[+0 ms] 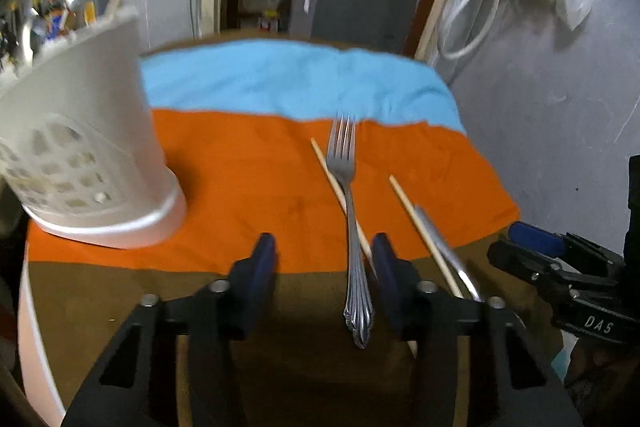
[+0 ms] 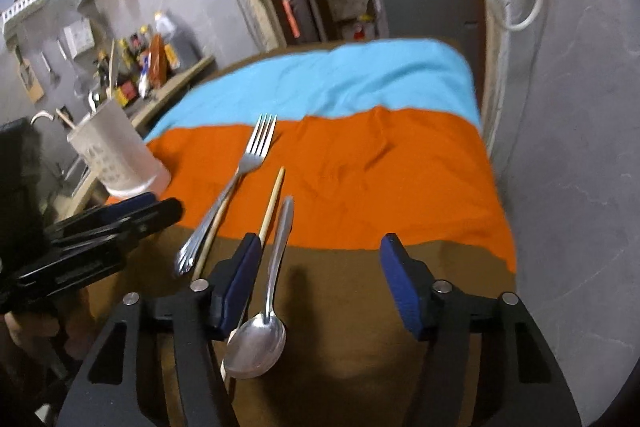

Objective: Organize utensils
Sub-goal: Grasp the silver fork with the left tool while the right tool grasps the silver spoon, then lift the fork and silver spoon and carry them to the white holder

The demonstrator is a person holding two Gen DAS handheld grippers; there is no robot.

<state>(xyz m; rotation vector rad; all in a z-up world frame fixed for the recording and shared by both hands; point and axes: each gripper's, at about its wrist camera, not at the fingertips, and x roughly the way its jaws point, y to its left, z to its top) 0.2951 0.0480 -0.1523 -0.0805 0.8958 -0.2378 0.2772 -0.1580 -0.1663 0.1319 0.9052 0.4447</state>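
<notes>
While fork [image 1: 352,227] lies between left claw [image 1: 324,267] fingers, untouched.

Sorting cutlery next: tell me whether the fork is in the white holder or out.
Out. The fork lies flat on the cloth-covered table, crossing a chopstick, apart from the holder.

left gripper [image 1: 324,259] angled down, fingers parted (gripping nothing), right gripper [image 2: 320,267] likewise, fingers apart

A brown-covered table [image 2: 360,307] carries an orange cloth [image 2: 380,179] and a blue cloth [image 2: 320,83]. A fork [image 2: 240,171], spoon [image 2: 264,331], two chopsticks [image 2: 272,203] and a white holder [image 2: 120,159] rest there.
</notes>
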